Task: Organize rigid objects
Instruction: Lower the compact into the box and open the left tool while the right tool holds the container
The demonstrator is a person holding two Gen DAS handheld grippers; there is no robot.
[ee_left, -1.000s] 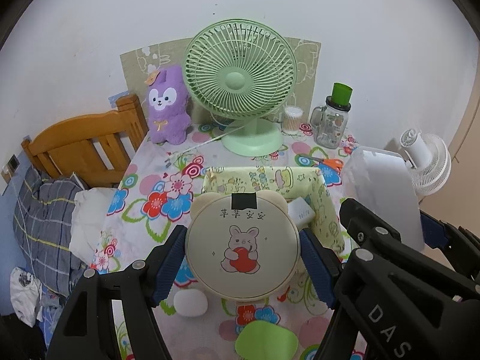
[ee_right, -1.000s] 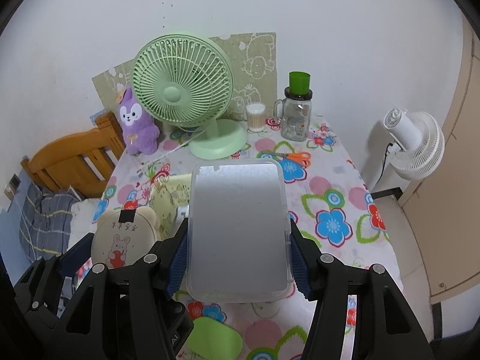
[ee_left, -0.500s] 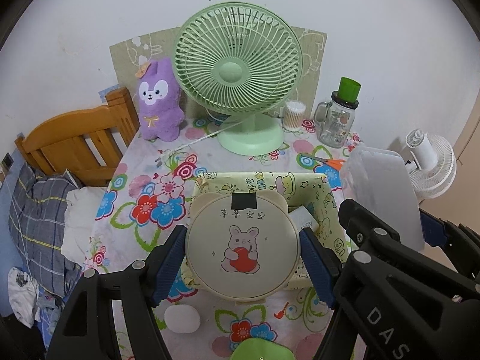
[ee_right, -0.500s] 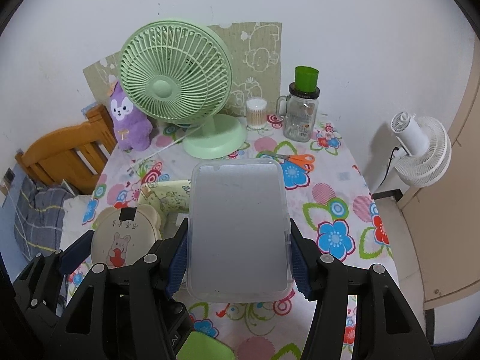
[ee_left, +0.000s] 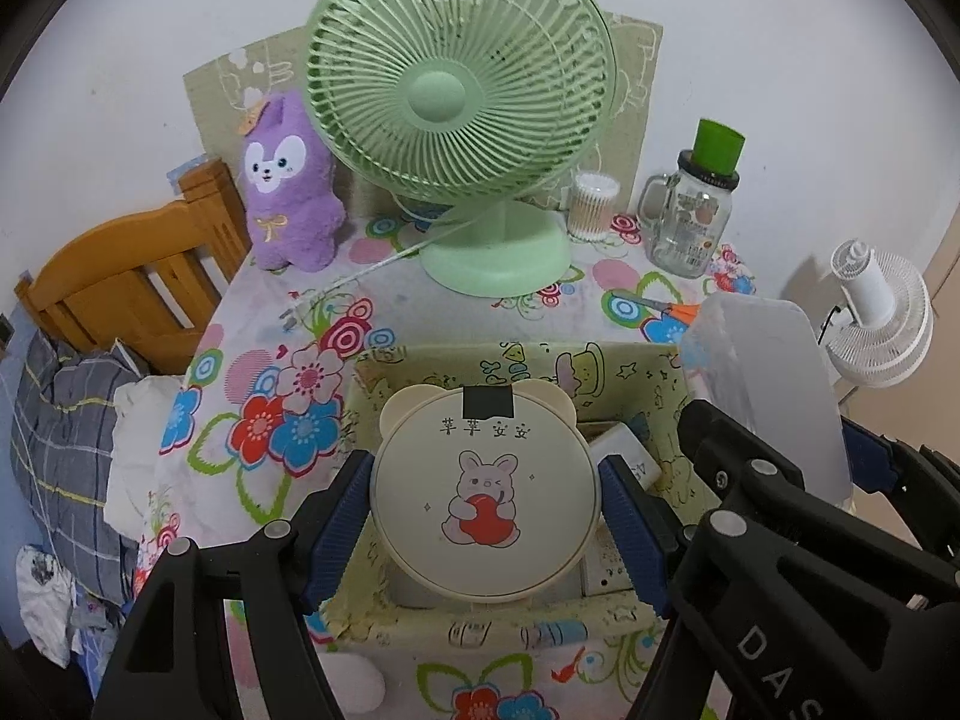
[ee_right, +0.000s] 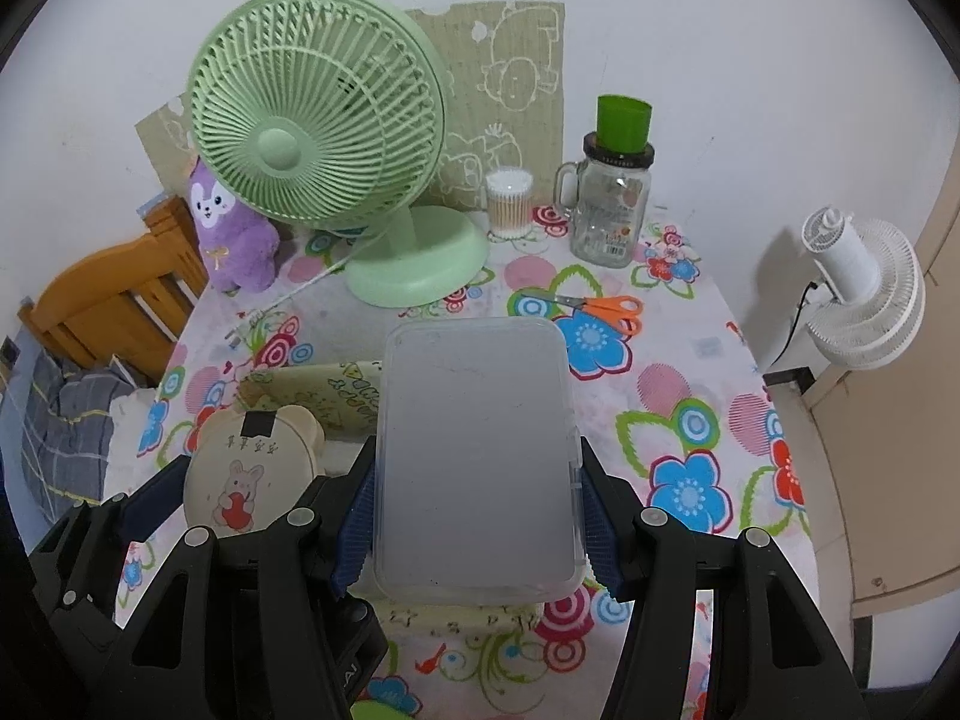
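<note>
The bench (ee_right: 690, 360), under a flowered cloth, carries everything, and the yellow box (ee_left: 636, 372) near its front serves as the landmark. Behind the box stands the green fan (ee_left: 462, 90), pushed back toward the wall with the purple plush (ee_left: 288, 192) to its left and the jar (ee_left: 690, 222) to its right, likely so the front stays free for sorting; orange scissors (ee_right: 606, 306) lie behind and right of the box. The box sits open-topped close to the person, so it reads as the place where rigid items collect; a white item (ee_left: 624, 456) already lies inside it. The right gripper (ee_right: 474, 516) has its jaws clamped on the long edges of the clear lid (ee_right: 474, 450), held flat above the box's right side, seemingly kept ready to go in or on once the box is filled. The left gripper (ee_left: 486, 516) has its jaws clamped on the rim of the round case (ee_left: 486, 492), picture side up, directly over the box's middle. Gripping across its width keeps it level, and its spot above the opening suggests it is about to be lowered in; the white item beneath may crowd it.
</note>
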